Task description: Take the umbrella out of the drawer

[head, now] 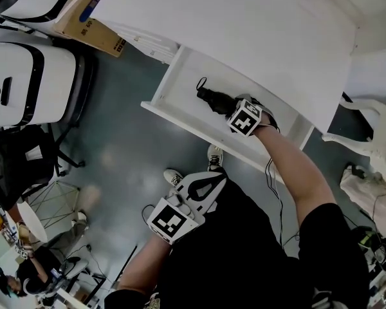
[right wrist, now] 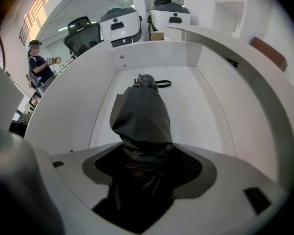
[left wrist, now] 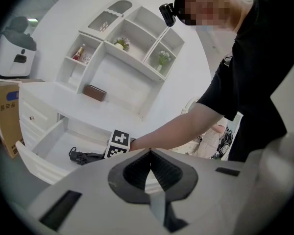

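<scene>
A black folded umbrella [head: 215, 100] lies in the open white drawer [head: 180, 118] of a white desk, its wrist strap toward the drawer's far end. My right gripper [head: 235, 108] points steeply down over the umbrella's near end. In the right gripper view the umbrella [right wrist: 142, 111] runs between the jaws of that gripper [right wrist: 144, 173], which stand wide on either side with a little room beside the fabric. My left gripper [head: 206, 184] hangs back over the floor in front of the drawer, shut and empty. From the left gripper view [left wrist: 149, 155] I see the umbrella [left wrist: 85, 156] and drawer [left wrist: 39, 160] beyond.
A cardboard box [head: 93, 28] and white padded chairs [head: 26, 82] stand left of the desk. A white chair [head: 379, 140] is at the right. The desk carries a shelf unit [left wrist: 127, 38] and a brown box [left wrist: 94, 92]. A person [right wrist: 39, 65] stands far back.
</scene>
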A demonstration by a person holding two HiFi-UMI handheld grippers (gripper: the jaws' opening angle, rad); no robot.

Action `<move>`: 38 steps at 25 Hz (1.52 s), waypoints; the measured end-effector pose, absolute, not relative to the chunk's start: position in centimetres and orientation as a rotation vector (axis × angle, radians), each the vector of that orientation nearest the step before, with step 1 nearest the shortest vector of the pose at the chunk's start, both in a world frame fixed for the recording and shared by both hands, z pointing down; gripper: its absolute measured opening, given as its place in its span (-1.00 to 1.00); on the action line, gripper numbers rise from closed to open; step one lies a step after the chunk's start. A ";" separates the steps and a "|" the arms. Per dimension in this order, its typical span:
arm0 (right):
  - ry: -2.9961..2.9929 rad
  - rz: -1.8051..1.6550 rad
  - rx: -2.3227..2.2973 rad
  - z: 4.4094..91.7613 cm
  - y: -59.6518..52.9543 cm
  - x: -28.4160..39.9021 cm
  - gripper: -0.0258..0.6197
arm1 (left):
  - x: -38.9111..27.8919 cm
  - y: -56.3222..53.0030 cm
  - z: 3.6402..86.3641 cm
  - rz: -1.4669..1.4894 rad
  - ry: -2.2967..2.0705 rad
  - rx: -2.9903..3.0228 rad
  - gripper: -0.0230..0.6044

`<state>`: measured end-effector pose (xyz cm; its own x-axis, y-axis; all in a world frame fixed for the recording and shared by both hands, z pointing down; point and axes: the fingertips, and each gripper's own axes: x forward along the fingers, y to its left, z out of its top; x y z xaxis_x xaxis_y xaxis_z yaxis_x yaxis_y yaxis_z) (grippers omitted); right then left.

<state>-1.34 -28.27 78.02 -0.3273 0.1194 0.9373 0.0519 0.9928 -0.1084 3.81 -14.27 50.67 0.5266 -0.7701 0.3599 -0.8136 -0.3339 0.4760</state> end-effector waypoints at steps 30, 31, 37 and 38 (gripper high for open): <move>-1.900 0.046 -0.107 78.6 -28.7 -1.0 -0.06 | 1.5 -12.2 50.1 0.124 -1.364 2.110 -0.91; -1.901 0.043 -0.106 78.5 -28.6 -1.0 -0.06 | 1.3 -11.9 50.0 0.122 -1.370 2.109 -0.91; -1.963 0.056 -0.037 76.1 -28.4 -1.1 -0.08 | 0.3 -9.8 49.6 0.112 -1.372 2.119 -0.91; -1.988 0.069 -0.016 75.2 -28.4 -1.1 -0.08 | 0.1 -9.5 49.5 0.111 -1.371 2.122 -0.91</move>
<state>-1.15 -28.39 75.23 -0.4062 0.0429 0.9128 -0.0208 0.9982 -0.0562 0.11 -9.52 49.45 0.4620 -0.8020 0.3786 -0.8524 -0.2836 0.4394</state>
